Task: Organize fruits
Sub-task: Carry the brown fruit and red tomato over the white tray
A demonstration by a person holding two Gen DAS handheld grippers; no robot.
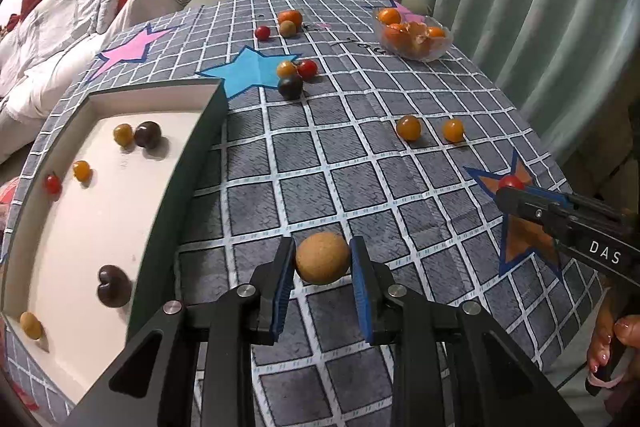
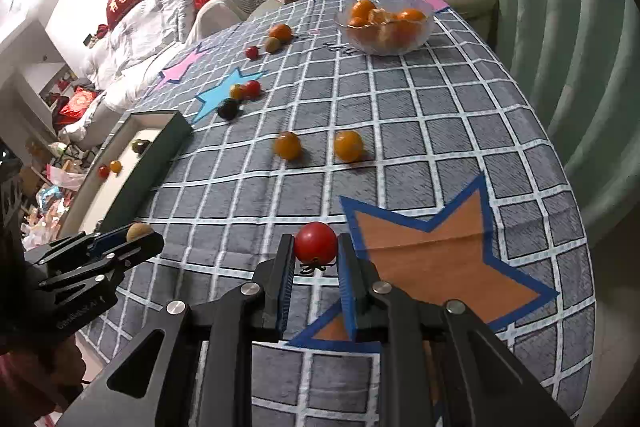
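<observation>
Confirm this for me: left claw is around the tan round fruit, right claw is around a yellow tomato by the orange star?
Not quite. The right claw is around a red tomato, as the right wrist view shows. The left claw is indeed around the tan round fruit.

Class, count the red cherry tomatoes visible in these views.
4: one in the tray, one between the right gripper fingers, one by the blue star, one far back. Others may be hidden.

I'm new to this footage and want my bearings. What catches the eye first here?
Each gripper's jaws flank one fruit: the left gripper has a tan round fruit, the right gripper a red tomato beside the orange star. Other fruits lie scattered on the grid tablecloth, with several already in the white tray at left.
</observation>
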